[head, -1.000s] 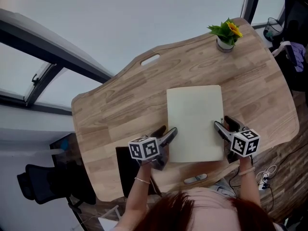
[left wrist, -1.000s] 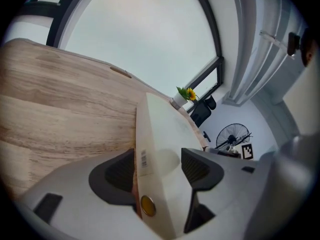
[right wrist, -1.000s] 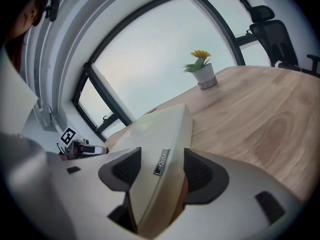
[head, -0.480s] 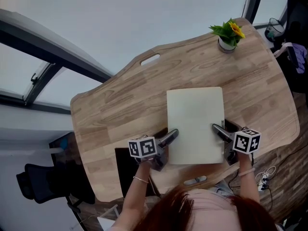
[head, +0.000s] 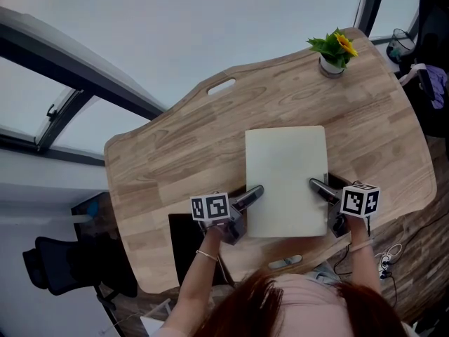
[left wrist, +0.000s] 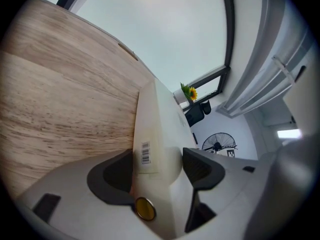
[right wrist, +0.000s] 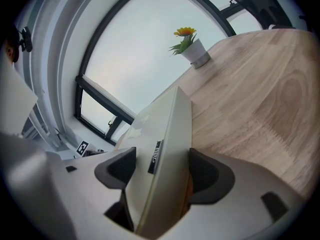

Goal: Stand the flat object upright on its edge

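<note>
Wooden desk carries a cream box lying flat near its front edge. Left gripper and right gripper straddle its side edges (jaws wide, just opening, not clamping).

Left gripper points 2 o'clock, right gripper 10 o'clock; jaws just opened wide, flat board between.

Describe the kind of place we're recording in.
Probably an office or lab workspace: a wooden desk beside big dark-framed windows, a black office chair on the floor, and a potted sunflower as desk decor.
</note>
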`<state>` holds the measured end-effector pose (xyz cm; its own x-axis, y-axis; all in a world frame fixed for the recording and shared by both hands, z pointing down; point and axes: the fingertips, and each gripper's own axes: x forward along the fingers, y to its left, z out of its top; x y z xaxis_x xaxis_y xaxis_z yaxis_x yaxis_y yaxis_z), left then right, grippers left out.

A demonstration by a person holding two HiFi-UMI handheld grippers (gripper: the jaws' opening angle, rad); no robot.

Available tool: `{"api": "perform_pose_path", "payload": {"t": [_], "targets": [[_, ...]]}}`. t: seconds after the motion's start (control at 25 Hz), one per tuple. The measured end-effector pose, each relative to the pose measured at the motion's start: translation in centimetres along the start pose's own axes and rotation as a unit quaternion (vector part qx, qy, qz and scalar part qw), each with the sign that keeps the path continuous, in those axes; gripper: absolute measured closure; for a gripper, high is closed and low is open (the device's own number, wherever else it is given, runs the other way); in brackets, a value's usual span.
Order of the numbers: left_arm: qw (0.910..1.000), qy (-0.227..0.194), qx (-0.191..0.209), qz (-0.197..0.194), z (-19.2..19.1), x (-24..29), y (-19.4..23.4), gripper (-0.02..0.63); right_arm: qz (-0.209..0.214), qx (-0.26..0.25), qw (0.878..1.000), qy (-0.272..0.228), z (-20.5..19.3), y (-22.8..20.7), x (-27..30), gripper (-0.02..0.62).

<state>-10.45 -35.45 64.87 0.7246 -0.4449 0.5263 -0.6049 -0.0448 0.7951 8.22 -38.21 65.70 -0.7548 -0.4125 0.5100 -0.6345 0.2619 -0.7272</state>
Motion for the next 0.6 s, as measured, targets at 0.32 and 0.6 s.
{"api": "perform_pose_path", "payload": {"t": [0.32, 0.6], "targets": [[0.9999, -0.011, -0.003, 0.013, 0.09, -0.18, -0.51, 0.319, -0.014, -0.004, 1.0, -0.007, 0.14, 0.15, -0.36, 0.278], [0.9996, -0.011, -0.013, 0.023, -0.42, -0.44, -0.83, 0.319, -0.024, -0.014, 0.999, -0.021, 0.29, 0.65, -0.94, 0.287]]}}
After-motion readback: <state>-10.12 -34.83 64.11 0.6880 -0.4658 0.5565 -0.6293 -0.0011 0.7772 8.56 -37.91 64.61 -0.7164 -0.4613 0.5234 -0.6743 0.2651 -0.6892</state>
